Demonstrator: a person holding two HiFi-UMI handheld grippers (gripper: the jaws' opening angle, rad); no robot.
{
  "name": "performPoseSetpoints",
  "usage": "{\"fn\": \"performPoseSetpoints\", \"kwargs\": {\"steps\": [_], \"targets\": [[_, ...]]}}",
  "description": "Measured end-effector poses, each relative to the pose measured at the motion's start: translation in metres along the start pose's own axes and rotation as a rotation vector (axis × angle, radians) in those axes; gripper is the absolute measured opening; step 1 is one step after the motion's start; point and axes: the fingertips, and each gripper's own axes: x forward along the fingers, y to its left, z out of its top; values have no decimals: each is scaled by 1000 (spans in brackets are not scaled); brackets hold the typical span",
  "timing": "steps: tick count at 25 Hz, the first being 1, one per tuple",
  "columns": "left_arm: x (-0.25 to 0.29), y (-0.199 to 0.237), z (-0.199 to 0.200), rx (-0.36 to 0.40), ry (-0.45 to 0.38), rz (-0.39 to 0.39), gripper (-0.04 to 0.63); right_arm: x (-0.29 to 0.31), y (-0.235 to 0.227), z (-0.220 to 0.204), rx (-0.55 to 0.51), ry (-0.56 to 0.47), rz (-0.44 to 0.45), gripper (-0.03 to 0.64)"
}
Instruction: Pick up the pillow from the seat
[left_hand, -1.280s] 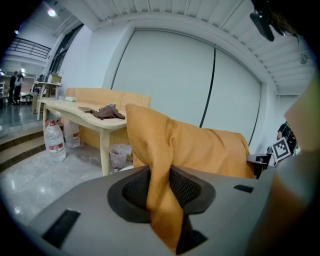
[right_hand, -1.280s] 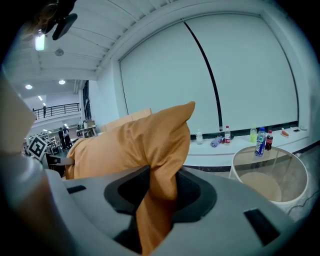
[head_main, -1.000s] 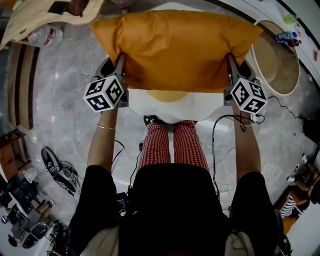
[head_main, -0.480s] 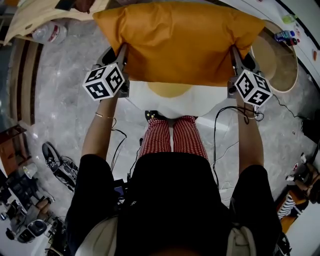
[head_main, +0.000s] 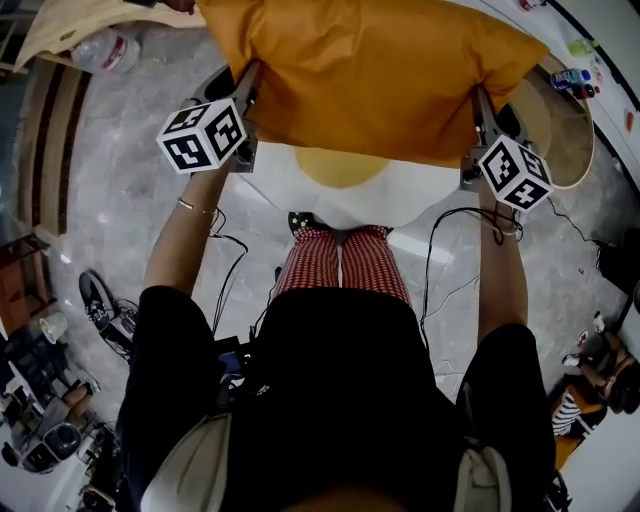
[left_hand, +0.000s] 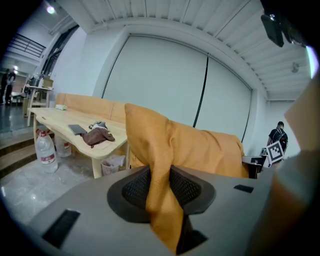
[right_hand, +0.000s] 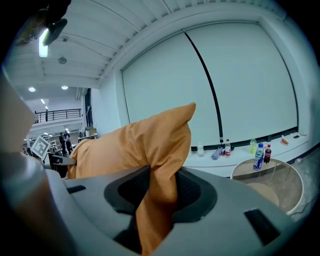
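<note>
Head view: orange fabric pillow (head_main: 370, 75) at 12 o'clock, held by both side edges above the white round seat with a yellow centre (head_main: 400, 205)
Left gripper view: left claw (left_hand: 161, 190) clamped on the pillow's edge, cloth bunched between its pads
Right gripper view: right claw (right_hand: 157, 195) pinching the opposite edge
Progress: pick-up looks done; only a steady hold seems left

soft, even indoor light; the orange pillow (head_main: 370, 70) shows mild fold shadows. a ceiling lamp (right_hand: 48, 36) glares in the right gripper view. strong fisheye bending, black corners in both gripper views; marble floor (head_main: 110, 180) faintly shiny.
</note>
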Motion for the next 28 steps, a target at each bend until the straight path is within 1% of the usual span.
{"fn": "performPoseSetpoints", "kwargs": {"steps": [5, 12, 17, 28], "targets": [[-3, 3, 5, 12, 25, -15, 120, 2, 5, 9, 4, 1, 6, 155], [-23, -2, 28, 44, 10, -35, 120, -6, 21, 29, 2, -23, 11, 155], [-31, -3, 32, 35, 11, -50, 120, -6, 27, 40, -13, -45, 34, 155], [-42, 1, 53, 55, 6, -56, 120, -6, 41, 68, -20, -98, 61, 155]]}}
